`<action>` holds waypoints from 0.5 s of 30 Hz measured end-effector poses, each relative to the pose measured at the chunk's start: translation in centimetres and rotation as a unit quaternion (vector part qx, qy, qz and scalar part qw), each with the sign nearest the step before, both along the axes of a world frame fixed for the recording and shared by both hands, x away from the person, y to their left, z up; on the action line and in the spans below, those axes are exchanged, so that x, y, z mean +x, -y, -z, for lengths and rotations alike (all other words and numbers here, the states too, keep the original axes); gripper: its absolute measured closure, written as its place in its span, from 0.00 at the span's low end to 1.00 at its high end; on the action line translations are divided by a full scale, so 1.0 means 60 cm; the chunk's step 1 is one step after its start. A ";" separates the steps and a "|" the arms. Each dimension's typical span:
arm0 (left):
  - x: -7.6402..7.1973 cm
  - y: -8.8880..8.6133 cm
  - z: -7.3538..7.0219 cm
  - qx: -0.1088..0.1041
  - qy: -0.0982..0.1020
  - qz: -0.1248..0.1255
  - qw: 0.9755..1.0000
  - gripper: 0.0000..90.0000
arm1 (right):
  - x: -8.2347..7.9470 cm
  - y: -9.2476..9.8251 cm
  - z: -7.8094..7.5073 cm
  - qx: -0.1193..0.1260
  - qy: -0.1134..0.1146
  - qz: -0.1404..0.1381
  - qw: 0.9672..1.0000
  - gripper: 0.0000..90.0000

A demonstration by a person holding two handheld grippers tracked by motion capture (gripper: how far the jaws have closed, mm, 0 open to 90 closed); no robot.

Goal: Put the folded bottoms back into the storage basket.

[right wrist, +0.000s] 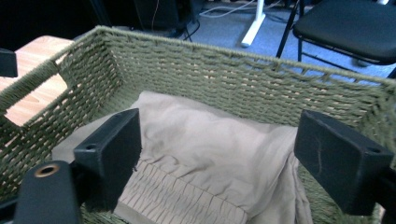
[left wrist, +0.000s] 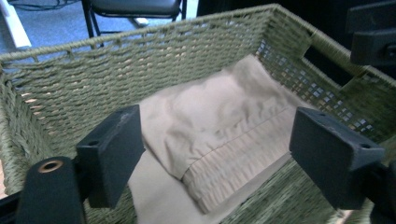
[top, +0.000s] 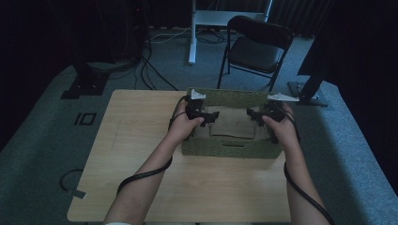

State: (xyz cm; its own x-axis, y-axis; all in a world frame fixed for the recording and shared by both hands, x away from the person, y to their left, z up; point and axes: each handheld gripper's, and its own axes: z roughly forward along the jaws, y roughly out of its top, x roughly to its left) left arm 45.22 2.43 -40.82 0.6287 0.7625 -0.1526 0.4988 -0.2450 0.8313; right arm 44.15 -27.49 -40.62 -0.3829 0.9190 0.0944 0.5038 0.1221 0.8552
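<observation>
Forearms come in from 6 o'clock of the high view, crossing the bare table (top: 141, 136) toward the basket (top: 230, 149), which sits at the far middle of the tabletop. Each hand holds a tool over the basket's open top: the left tool (top: 202, 114) at its 9 o'clock end, the right tool (top: 257, 117) at its 3 o'clock end. Both tools are spread wide, with nothing between the jaws; the gripper views show the jaws hanging above the cloth (left wrist: 219, 135) without touching it. That cloth, tan and folded, with a gathered elastic band, lies flat on the basket floor, near the middle. Beyond the basket, at 12 o'clock, a black chair (top: 256, 47) stands on the carpet.

The step in hand looks like the reach for the cloth, before any grasp. The next move probably calls for lowering each tool to an edge of the cloth, pinching the fabric firmly, then lifting it clear of the woven walls.
</observation>
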 end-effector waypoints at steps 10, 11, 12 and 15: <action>-0.039 -0.008 -0.009 0.003 0.008 0.007 1.000 0.19 | -0.039 0.013 -0.011 0.001 0.033 0.021 0.999 0.16; -0.044 -0.009 -0.008 0.003 0.008 0.007 1.000 0.19 | -0.042 0.014 -0.011 -0.003 0.034 0.022 0.999 0.16; -0.049 -0.011 -0.008 0.003 0.009 0.008 1.000 0.19 | -0.046 0.016 -0.012 -0.008 0.041 0.026 0.999 0.16; -0.064 -0.016 -0.005 0.005 0.015 0.015 1.000 0.19 | -0.058 0.023 -0.013 -0.010 0.049 0.028 0.998 0.16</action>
